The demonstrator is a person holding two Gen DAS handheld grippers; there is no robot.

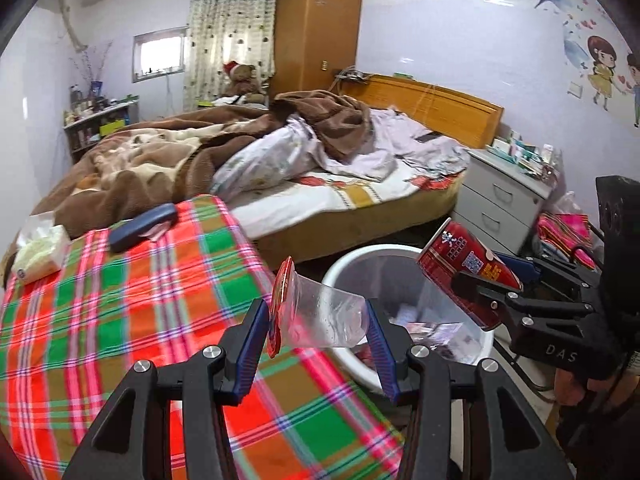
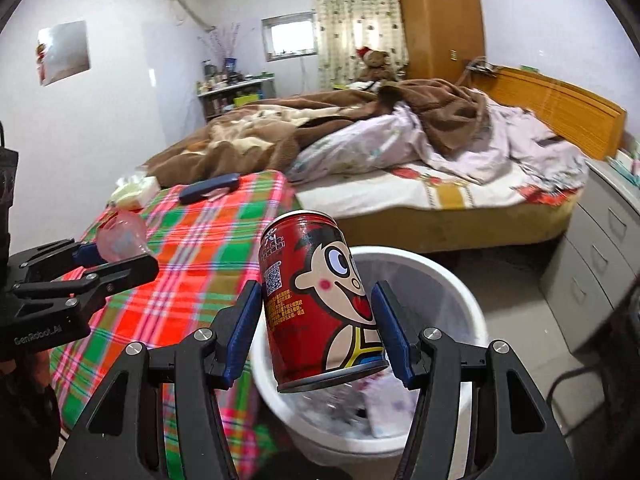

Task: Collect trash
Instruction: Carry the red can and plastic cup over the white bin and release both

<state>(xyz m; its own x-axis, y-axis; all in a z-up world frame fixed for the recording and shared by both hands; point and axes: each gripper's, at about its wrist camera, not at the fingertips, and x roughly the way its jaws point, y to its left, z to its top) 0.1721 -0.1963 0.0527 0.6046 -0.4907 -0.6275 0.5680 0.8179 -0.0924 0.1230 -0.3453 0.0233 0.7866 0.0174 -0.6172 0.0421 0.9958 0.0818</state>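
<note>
Left gripper (image 1: 318,330): fingers clamped on a clear plastic cup (image 1: 320,320), one pad near its red-lidded mouth, the other at its base, so the cup lies sideways across the gap.
Why sideways: looks like a hold made for carrying and dropping, not for keeping anything upright.
Right gripper (image 2: 316,328): fingers clamped on a red can (image 2: 316,300), pads on opposite sides of its lower half, can nearly upright and leaning a touch.
Bin (image 1: 344,258): white, lined with a clear bag, scraps already inside, standing on the floor just beside the bench (image 1: 120,300) with its checked cloth.
Cup versus bin: at the bench edge, right by the bin's near rim.
Can versus bin: in the right wrist view it hangs in front of the bin mouth, rim showing behind it.
Read of the moment: both pieces are lined up for the drop; fingers only need to part.
Left on the bench: tissue pack (image 1: 38,250) and a dark blue case (image 1: 142,226), untouched.
</note>
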